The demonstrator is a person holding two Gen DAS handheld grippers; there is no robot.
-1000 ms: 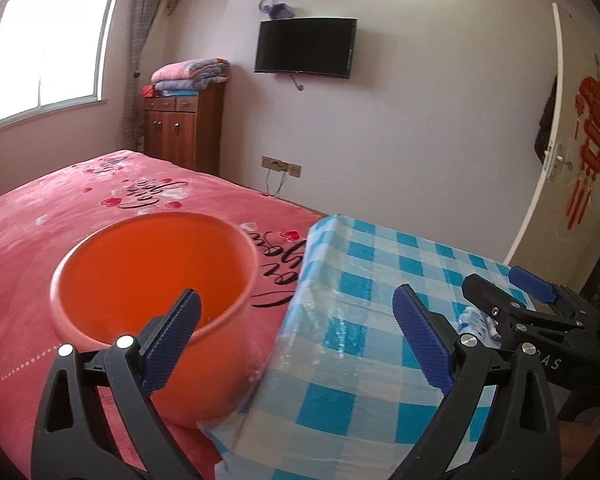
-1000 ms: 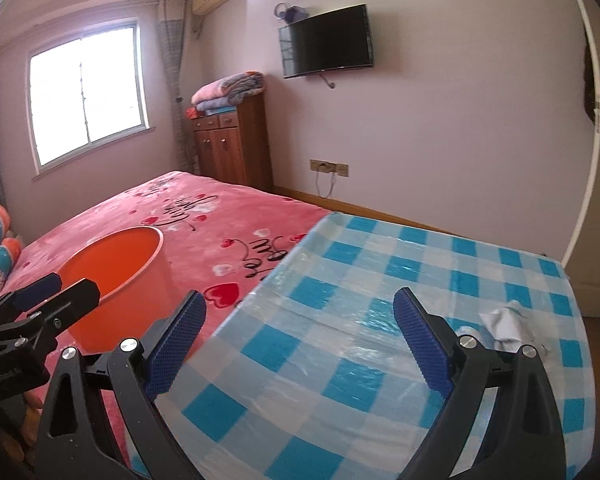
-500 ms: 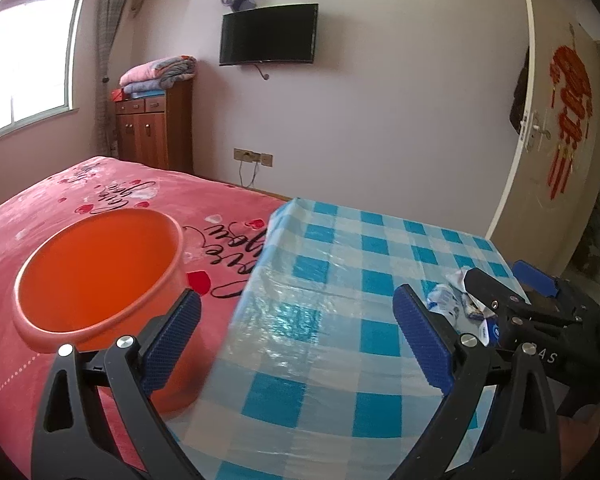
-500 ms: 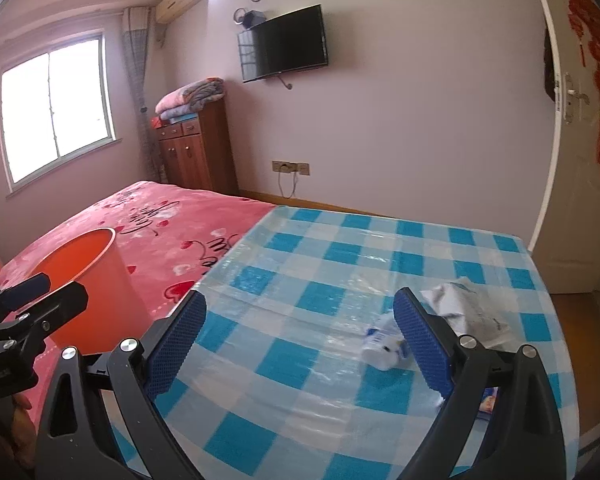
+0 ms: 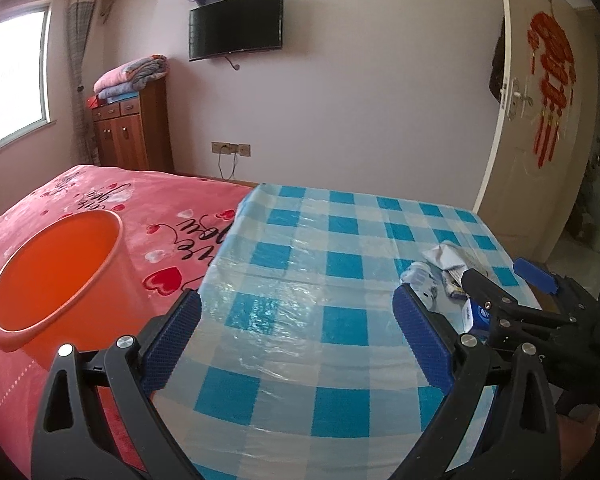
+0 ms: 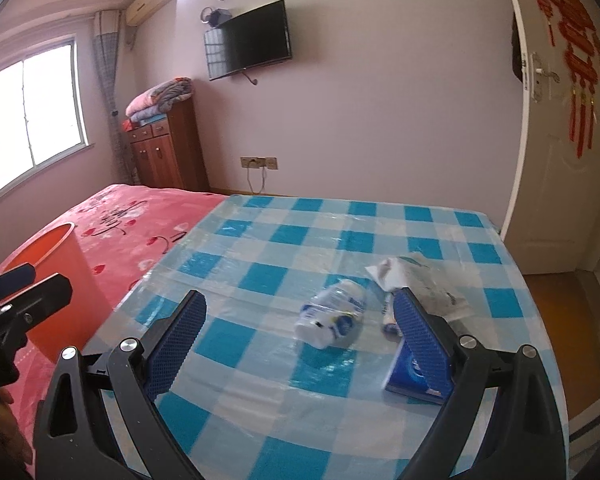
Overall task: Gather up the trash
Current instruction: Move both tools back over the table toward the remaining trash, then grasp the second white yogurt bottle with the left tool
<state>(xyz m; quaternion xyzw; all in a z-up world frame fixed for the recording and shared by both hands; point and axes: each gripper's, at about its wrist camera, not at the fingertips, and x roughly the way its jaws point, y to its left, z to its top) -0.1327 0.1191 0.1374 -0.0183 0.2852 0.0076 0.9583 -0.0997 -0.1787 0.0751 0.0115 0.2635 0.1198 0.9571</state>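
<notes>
An orange bin (image 5: 56, 276) stands on the pink bed, left of the table; it also shows in the right wrist view (image 6: 56, 280). On the blue-checked tablecloth (image 6: 260, 280) lie a crushed plastic bottle (image 6: 334, 316), a crumpled white wrapper (image 6: 412, 280) and a blue packet (image 6: 406, 372). My right gripper (image 6: 300, 340) is open above the cloth, with the bottle between and beyond its fingers. My left gripper (image 5: 296, 340) is open and empty over the table's near left part. In the left wrist view the bottle (image 5: 420, 280) and wrapper (image 5: 446, 256) lie at the right, beside the right gripper (image 5: 512, 280).
A pink bedspread (image 5: 100, 200) covers the bed at the left. A wooden cabinet (image 5: 132, 132) with folded blankets stands by the far wall, below a wall TV (image 5: 236, 24). A white door (image 6: 560, 140) is at the right.
Both grippers swung right, away from the bin. The bottle, wrapper and blue packet came into fuller view and now sit close before the right gripper. Both grippers stayed open.
</notes>
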